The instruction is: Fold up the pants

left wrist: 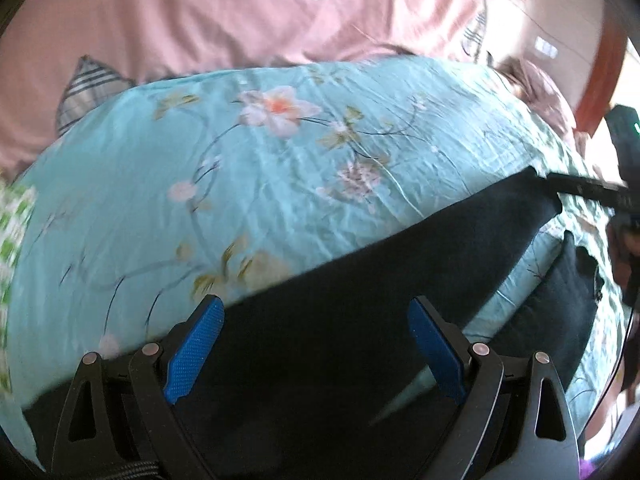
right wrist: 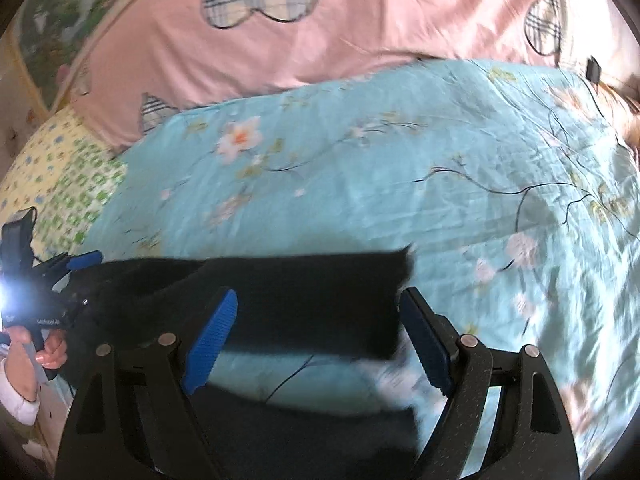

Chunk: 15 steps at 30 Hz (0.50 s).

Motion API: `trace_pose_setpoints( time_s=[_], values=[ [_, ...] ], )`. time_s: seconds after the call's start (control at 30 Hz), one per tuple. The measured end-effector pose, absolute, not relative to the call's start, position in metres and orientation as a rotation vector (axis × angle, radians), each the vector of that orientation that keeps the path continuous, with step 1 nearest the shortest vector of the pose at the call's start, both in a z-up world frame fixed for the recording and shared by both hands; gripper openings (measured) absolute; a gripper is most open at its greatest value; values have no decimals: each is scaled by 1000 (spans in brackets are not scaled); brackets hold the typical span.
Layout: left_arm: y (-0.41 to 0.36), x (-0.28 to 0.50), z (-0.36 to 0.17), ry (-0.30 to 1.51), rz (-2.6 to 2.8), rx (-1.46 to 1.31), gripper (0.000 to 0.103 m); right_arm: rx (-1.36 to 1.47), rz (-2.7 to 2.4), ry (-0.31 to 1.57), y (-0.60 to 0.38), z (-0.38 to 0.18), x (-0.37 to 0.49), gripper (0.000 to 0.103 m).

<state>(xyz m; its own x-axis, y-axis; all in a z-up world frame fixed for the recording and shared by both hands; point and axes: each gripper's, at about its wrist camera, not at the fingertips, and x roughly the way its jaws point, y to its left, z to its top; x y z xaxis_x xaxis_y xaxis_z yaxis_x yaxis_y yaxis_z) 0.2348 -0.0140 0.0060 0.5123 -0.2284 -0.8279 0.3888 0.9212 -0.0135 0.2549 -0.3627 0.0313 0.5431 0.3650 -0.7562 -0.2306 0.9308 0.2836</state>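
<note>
Black pants (left wrist: 360,280) lie flat on a turquoise floral bedspread (left wrist: 240,160), with two legs stretching away to the right. My left gripper (left wrist: 316,344) is open, its blue pads just above the pants' near end. In the right wrist view the pants (right wrist: 304,284) show as a dark band across the bedspread (right wrist: 400,160). My right gripper (right wrist: 316,340) is open over the end of one leg. The left gripper (right wrist: 60,280) shows at the far left of that view, held in a hand.
A pink quilt with plaid hearts (left wrist: 240,20) lies behind the bedspread. A yellow and green patterned sheet (right wrist: 60,172) is at the left. A wooden bed frame (left wrist: 608,60) stands at the right. The right gripper's tool (left wrist: 624,200) shows at the right edge.
</note>
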Motion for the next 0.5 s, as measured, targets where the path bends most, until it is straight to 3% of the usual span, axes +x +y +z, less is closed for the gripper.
trace_pose_setpoints(
  time_s=[0.2, 0.5],
  values=[
    [-24, 276, -18, 1061, -480, 201, 93, 203, 330, 993, -385, 20, 292, 79],
    [-42, 316, -58, 1185, -525, 264, 88, 202, 392, 1100, -385, -1, 319, 37]
  ],
)
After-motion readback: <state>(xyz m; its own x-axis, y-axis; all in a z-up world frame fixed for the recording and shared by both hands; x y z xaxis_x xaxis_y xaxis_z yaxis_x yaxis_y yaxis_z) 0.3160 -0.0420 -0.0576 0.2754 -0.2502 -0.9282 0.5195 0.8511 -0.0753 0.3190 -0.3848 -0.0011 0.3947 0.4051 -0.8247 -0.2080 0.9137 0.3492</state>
